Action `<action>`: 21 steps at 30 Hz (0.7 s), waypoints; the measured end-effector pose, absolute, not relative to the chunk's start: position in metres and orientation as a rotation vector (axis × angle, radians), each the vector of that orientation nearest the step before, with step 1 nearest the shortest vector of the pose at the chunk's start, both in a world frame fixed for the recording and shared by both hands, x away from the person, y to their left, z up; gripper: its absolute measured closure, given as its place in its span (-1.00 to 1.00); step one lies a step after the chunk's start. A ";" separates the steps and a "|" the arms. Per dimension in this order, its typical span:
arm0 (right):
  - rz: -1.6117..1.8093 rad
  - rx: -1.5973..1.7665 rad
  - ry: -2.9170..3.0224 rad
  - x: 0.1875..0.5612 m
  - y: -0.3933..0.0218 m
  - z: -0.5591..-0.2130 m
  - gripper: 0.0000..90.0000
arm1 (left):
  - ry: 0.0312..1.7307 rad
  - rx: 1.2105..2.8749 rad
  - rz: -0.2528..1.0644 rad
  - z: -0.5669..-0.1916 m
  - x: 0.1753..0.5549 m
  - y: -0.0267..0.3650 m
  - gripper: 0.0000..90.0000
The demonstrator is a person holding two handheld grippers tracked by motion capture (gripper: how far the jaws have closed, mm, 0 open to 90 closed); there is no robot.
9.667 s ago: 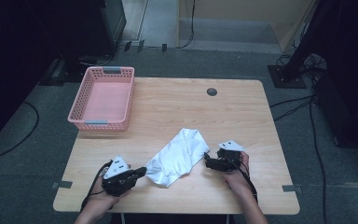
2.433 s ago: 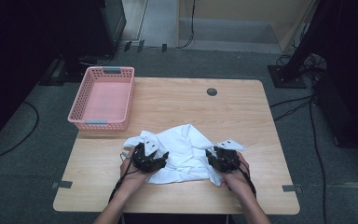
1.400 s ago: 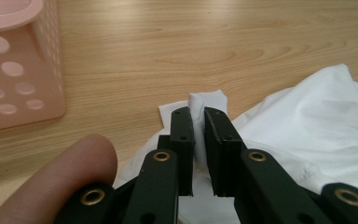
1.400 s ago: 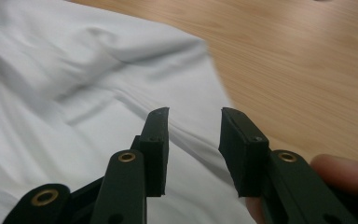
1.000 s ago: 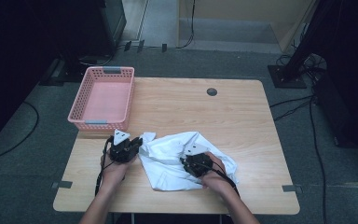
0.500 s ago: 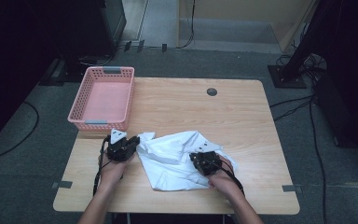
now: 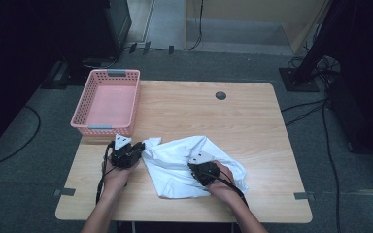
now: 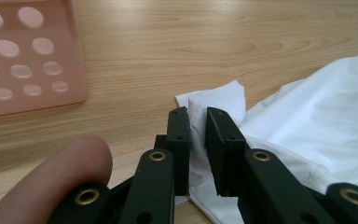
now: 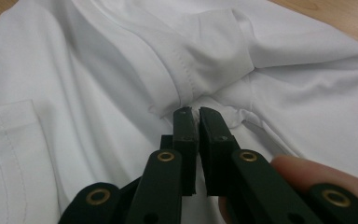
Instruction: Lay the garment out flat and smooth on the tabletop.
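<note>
A crumpled white shirt lies on the near half of the wooden table. My left gripper sits at the shirt's left corner, shut on a fold of white cloth that stands up between its jaws. My right gripper rests on the middle of the shirt, its jaws having just closed onto a small pinch of fabric beside a stitched hem. A breast pocket shows at the left of the right gripper view. A fingertip rests beside the left jaws.
A pink perforated basket stands at the table's left rear, close beyond the left gripper; its wall shows up close. A round cable hole is in the far tabletop. Bare wood stretches behind and to the right of the shirt.
The right gripper drifted slightly right over the shirt, then came back left. The left gripper has stayed at the shirt's left corner.
</note>
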State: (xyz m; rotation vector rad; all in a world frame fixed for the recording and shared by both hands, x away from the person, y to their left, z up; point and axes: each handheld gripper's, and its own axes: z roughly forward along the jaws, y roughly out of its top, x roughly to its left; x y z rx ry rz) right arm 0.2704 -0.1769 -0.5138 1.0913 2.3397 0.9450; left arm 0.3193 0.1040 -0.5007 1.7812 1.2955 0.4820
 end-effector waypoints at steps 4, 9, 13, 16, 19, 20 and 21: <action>0.967 1.113 2.336 0.271 -0.179 -0.511 0.97 | 1.302 1.779 0.482 -0.503 0.319 0.105 0.80; 1.048 1.178 2.291 0.271 -0.193 -0.497 0.98 | 1.309 1.783 0.481 -0.505 0.320 0.106 0.80; 1.067 1.216 2.251 0.272 -0.211 -0.490 0.97 | 1.310 1.784 0.485 -0.505 0.320 0.106 0.80; 1.144 1.299 2.219 0.273 -0.233 -0.482 0.97 | 1.315 1.781 0.485 -0.505 0.320 0.108 0.80; 1.152 1.336 2.215 0.272 -0.246 -0.479 0.97 | 1.315 1.787 0.482 -0.506 0.320 0.105 0.80; 1.147 1.334 2.220 0.272 -0.248 -0.479 0.96 | 1.310 1.790 0.481 -0.506 0.319 0.104 0.80; 1.141 1.337 2.225 0.272 -0.250 -0.479 0.96 | 1.305 1.791 0.478 -0.506 0.319 0.103 0.80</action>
